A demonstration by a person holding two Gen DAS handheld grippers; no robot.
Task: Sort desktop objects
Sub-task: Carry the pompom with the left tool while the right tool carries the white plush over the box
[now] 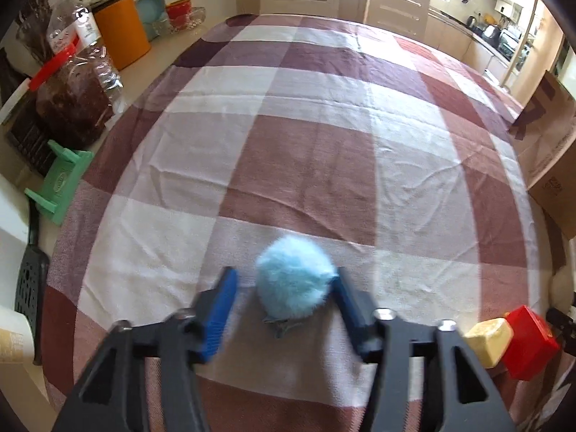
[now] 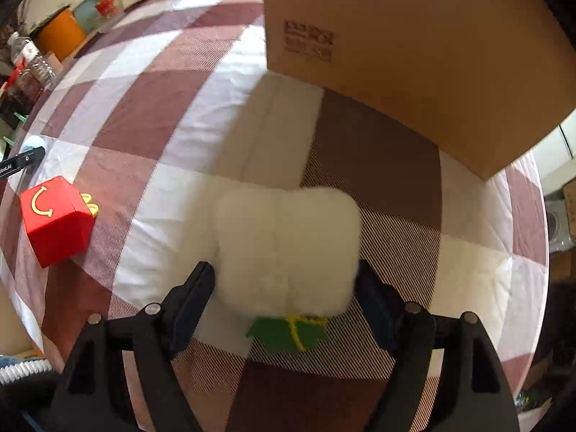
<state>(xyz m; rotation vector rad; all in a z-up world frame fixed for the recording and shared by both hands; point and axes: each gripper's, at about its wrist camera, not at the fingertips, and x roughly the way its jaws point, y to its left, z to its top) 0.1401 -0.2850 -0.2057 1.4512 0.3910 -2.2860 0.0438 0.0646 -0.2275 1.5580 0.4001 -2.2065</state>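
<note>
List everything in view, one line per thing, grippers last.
pompom: 1, light blue, on cloth between left jaws
plush toy: 1, white, green leaf, between right jaws
toy box: 1, red, near cloth edge
block: 1, yellow, beside toy box
cardboard box: 1, brown, beyond plush toy
cloth: 1, maroon-white checks, covers table
canister: 1, orange, left counter
bottle: 1, clear, left counter
left gripper: 1, black and blue, open
right gripper: 1, black, grip unclear
</note>
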